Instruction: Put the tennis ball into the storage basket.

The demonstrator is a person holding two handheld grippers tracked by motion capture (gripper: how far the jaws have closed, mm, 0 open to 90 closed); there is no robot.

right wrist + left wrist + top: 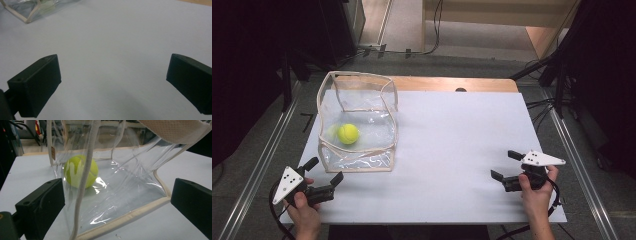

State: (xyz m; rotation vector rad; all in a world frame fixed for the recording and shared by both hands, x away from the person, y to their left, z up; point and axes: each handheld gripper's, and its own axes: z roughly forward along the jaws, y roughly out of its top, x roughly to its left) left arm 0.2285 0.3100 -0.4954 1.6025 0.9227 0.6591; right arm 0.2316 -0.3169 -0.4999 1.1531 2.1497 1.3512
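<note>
Left gripper just before bag

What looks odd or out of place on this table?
Little. The clear bag sags out of square, its near wall creased and one trimmed edge bowed inward. The tennis ball sits inside it, intact. Nothing is spilled. Both the left gripper and right gripper are open and empty.

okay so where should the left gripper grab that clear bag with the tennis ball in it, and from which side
Probably the beige-trimmed top rim of the clear bag on its near wall, approached from the person's side. The left gripper already faces that wall with jaws open. The trim is a thin, stiffer edge the jaws can close across, while the plastic walls are slack and crumpled. The tennis ball sits on the bottom, away from that rim.
</note>
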